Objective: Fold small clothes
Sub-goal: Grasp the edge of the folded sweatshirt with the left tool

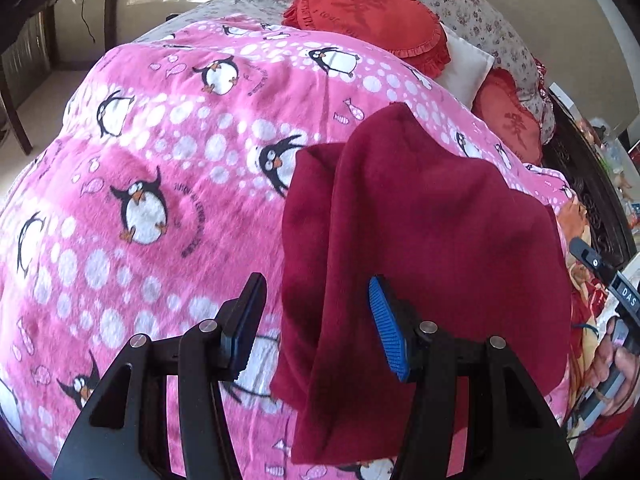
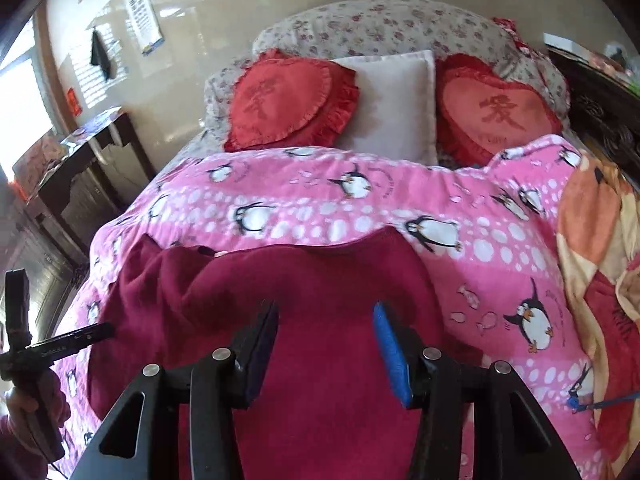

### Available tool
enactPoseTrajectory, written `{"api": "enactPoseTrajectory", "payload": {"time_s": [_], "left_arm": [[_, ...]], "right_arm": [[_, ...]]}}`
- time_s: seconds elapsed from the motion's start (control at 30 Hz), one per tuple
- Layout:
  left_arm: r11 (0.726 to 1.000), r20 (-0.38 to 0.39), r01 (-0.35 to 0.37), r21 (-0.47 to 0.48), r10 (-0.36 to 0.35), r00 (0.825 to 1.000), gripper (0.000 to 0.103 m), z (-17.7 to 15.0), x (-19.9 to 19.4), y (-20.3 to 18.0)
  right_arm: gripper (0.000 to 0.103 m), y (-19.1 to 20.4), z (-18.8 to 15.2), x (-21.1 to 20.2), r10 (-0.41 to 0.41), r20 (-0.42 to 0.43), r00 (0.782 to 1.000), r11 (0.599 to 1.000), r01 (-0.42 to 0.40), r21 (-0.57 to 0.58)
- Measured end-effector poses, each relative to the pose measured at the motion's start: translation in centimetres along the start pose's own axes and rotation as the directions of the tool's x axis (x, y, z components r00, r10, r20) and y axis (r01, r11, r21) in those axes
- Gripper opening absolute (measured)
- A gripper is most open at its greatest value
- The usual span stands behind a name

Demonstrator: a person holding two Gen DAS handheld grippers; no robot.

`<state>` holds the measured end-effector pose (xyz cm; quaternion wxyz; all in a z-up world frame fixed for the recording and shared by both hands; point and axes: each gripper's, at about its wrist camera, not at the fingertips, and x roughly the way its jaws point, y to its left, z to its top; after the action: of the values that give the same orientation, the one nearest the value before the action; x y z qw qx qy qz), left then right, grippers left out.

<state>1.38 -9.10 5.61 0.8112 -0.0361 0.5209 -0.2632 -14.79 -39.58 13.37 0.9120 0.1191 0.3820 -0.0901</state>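
Note:
A dark red fleece garment [image 1: 432,232] lies on the pink penguin blanket [image 1: 160,160], folded over itself. My left gripper [image 1: 316,328] is open, its fingers above the garment's left edge, holding nothing. In the right wrist view the garment [image 2: 312,280] lies spread under my right gripper [image 2: 326,348], which is open and empty above its near part. The right gripper also shows at the right edge of the left wrist view [image 1: 600,276]. The left gripper shows at the left edge of the right wrist view [image 2: 60,340].
Two red heart cushions [image 2: 292,100] [image 2: 496,108] and a white pillow [image 2: 396,100] lie at the bed's head. An orange patterned blanket [image 2: 596,272] lies at the right. A dark wooden side table [image 2: 92,168] stands left of the bed.

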Motion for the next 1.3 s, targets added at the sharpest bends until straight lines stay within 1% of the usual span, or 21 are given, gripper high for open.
{"api": "enactPoseTrajectory", "payload": {"time_s": [0.13,0.23,0.27,0.33,0.4,0.47,0.53,0.7,0.83,0.97,1.03,1.1,1.13,1.2,1.3], "left_arm": [[1.000,-0.010,-0.009,0.010,0.009,1.000,0.054,-2.6,-0.6,0.3],[0.999,-0.018,-0.037,0.030,0.037,0.999,0.055,-3.6,-0.4,0.1],[0.999,-0.018,-0.039,0.032,0.040,0.999,0.055,-3.7,-0.3,0.1],[0.999,-0.020,-0.044,0.027,0.045,0.999,0.056,-3.7,-0.1,0.2],[0.999,-0.024,-0.043,0.019,0.044,0.999,0.056,-3.6,0.1,0.2],[0.999,-0.025,-0.042,0.015,0.043,0.999,0.056,-3.5,0.2,0.1],[0.999,-0.024,-0.044,0.017,0.044,0.999,0.056,-3.5,0.3,0.0],[0.998,-0.021,-0.049,0.028,0.050,0.999,0.057,-3.5,0.4,-0.2],[0.998,-0.021,-0.054,0.031,0.055,0.998,0.057,-3.4,0.5,-0.4],[0.998,-0.019,-0.058,0.029,0.059,0.998,0.057,-3.6,0.5,-0.5],[0.998,-0.024,-0.050,0.030,0.050,0.998,0.057,-3.9,0.3,-0.5],[0.999,-0.025,-0.023,0.032,0.024,0.999,0.057,-4.2,-0.1,-0.3],[0.999,-0.027,-0.007,0.036,0.008,1.000,0.057,-4.4,-0.3,-0.2],[0.999,-0.032,0.022,0.045,-0.021,0.999,0.057,-4.9,-0.8,0.0],[0.997,-0.044,0.060,0.055,-0.057,0.997,0.057,-5.7,-1.4,0.1]], "right_arm": [[0.045,4.3,0.5,2.4,0.048,-0.024,0.999,0.996,-0.050,-0.077],[0.044,6.0,0.9,5.1,0.069,-0.049,0.996,0.996,-0.072,-0.060],[0.044,6.4,1.1,6.1,0.063,-0.061,0.996,0.997,-0.066,-0.051],[0.044,6.7,1.4,8.4,0.011,-0.083,0.996,0.999,-0.014,-0.041],[0.044,6.3,1.7,10.2,-0.015,-0.102,0.995,1.000,0.013,-0.016],[0.044,6.2,2.2,11.0,-0.035,-0.096,0.995,0.999,0.034,-0.011],[0.044,6.4,2.6,11.0,-0.052,-0.100,0.994,0.999,0.050,-0.019],[0.044,6.6,2.3,8.5,-0.048,-0.088,0.995,0.998,0.045,-0.037],[0.044,5.1,1.1,6.0,-0.038,-0.081,0.996,0.999,0.037,-0.011],[0.044,2.3,-1.5,3.0,-0.077,-0.074,0.994,0.997,0.079,0.026],[0.044,0.8,-3.3,1.1,-0.103,-0.069,0.992,0.993,0.106,0.043],[0.046,-0.9,-5.3,-1.1,-0.116,-0.057,0.992,0.990,0.120,0.071],[0.048,-1.7,-6.2,-2.0,-0.119,-0.052,0.992,0.989,0.123,0.087],[0.048,-3.6,-8.1,-3.9,-0.126,-0.054,0.991,0.982,0.132,0.136],[0.048,-5.7,-10.2,-5.6,-0.107,-0.068,0.992,0.977,0.118,0.180]]}}
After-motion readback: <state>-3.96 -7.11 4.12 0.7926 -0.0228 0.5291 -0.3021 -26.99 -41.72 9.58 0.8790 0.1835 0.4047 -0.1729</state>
